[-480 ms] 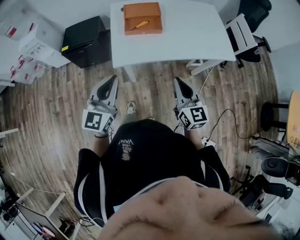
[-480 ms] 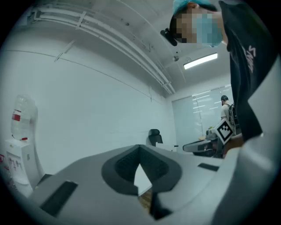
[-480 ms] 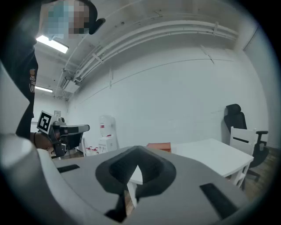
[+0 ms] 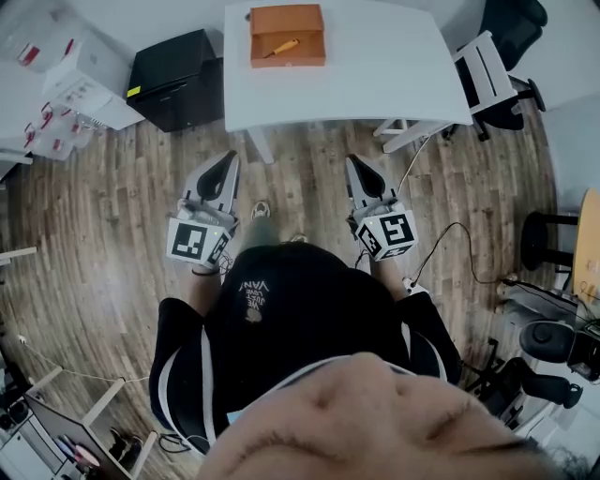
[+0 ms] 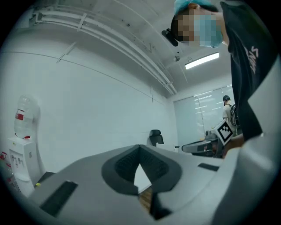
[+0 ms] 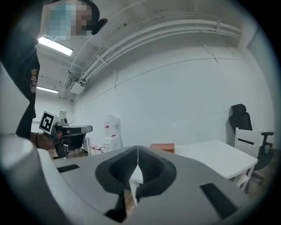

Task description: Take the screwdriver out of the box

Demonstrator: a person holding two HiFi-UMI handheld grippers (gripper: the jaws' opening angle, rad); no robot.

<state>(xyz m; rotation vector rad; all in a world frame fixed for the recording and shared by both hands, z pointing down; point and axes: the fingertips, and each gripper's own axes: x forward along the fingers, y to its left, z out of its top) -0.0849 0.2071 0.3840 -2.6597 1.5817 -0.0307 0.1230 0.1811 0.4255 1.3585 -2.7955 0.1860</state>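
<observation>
An open orange box (image 4: 287, 35) stands at the far side of a white table (image 4: 375, 66). In it lies the screwdriver (image 4: 281, 47), with an orange handle. My left gripper (image 4: 229, 158) and right gripper (image 4: 354, 163) hang level over the wooden floor, well short of the table. Both are shut, and nothing is between their jaws. In the left gripper view the left gripper (image 5: 139, 147) has its dark pads touching at the tips. The right gripper view shows my right gripper (image 6: 138, 150) with its pads together, and the orange box (image 6: 163, 147) far ahead on the table.
A black cabinet (image 4: 174, 79) stands left of the table, with white boxes (image 4: 66, 89) further left. A white chair (image 4: 484, 73) and a black chair (image 4: 512, 21) stand to the right. A cable (image 4: 452, 234) runs over the floor by my right side.
Both grippers keep their places and stay shut. Only the person's foot between them has shifted a little.
</observation>
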